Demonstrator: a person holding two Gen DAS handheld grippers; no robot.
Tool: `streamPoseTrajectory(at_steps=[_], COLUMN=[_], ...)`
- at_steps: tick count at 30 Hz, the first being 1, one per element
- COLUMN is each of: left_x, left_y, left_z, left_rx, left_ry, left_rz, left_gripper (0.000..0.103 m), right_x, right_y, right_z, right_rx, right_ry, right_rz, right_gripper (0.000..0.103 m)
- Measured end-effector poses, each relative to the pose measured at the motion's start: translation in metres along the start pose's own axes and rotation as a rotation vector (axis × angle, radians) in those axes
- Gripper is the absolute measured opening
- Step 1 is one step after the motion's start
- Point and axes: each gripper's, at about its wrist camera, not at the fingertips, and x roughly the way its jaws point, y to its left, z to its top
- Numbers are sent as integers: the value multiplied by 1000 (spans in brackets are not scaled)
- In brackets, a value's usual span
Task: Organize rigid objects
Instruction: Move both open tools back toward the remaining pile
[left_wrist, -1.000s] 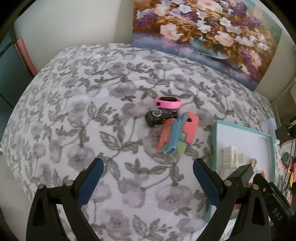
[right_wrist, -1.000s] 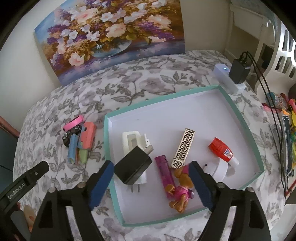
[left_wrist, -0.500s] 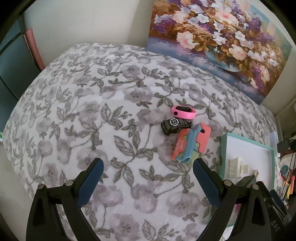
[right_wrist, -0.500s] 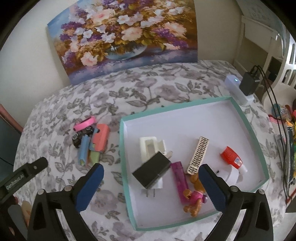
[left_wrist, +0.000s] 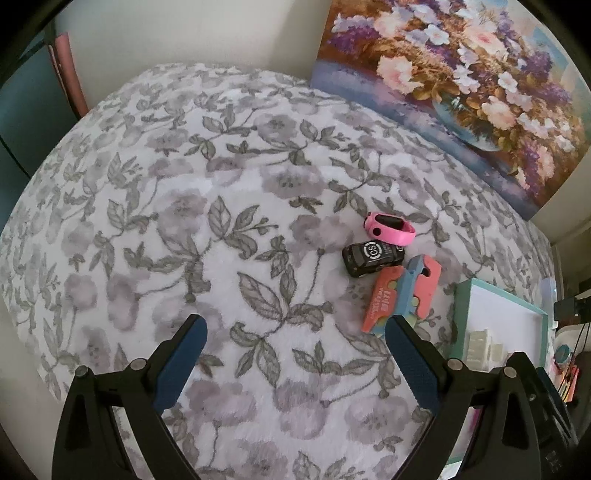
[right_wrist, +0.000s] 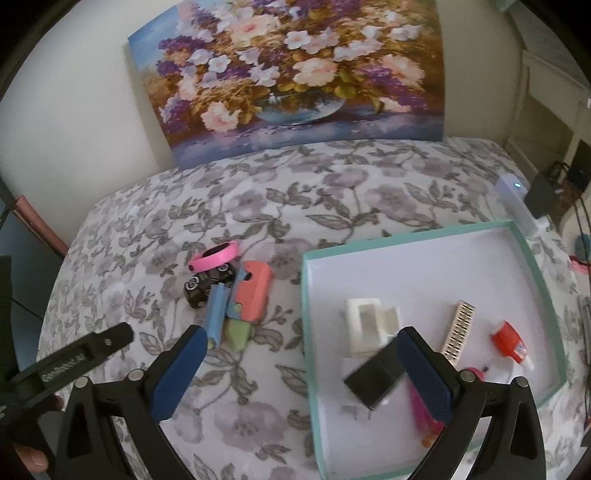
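Pink band (left_wrist: 390, 228), black toy car (left_wrist: 371, 257) touching; both claws wide open, empty.

A flower painting (right_wrist: 291, 77) leans against the cream wall (right_wrist: 74, 110) behind the floral bedspread (left_wrist: 184, 221).

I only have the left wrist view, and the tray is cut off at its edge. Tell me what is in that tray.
Observer: The right wrist view shows the whole teal tray. A black charger lies in it, overlapping a white block.
Operator: List the rest.
Observer: A patterned cream bar, a red and white bottle and a pink tube partly hidden behind a finger of the right gripper.
Operator: Report that gripper's state.
Observer: Open and empty; its jaws have just been opening wider, with nothing between them.
Operator: Say what is left outside the tray.
Observer: A green piece lies under the blue and coral toy, beside the black toy car and pink wristband.
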Motion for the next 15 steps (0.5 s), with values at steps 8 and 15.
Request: streamPoseTrajectory(at_steps=[8,15], left_x=[21,39], left_y=[0,-11], left_z=[15,24], left_rx=[-42,-43], left_ry=[22,43], left_rz=[-28,-59], left_gripper=[97,97], right_x=[25,48], right_y=[9,10], right_z=[9,19], right_rx=[-25,-19], right_ry=[36,69], right_rz=[-3,2], right_gripper=[103,103])
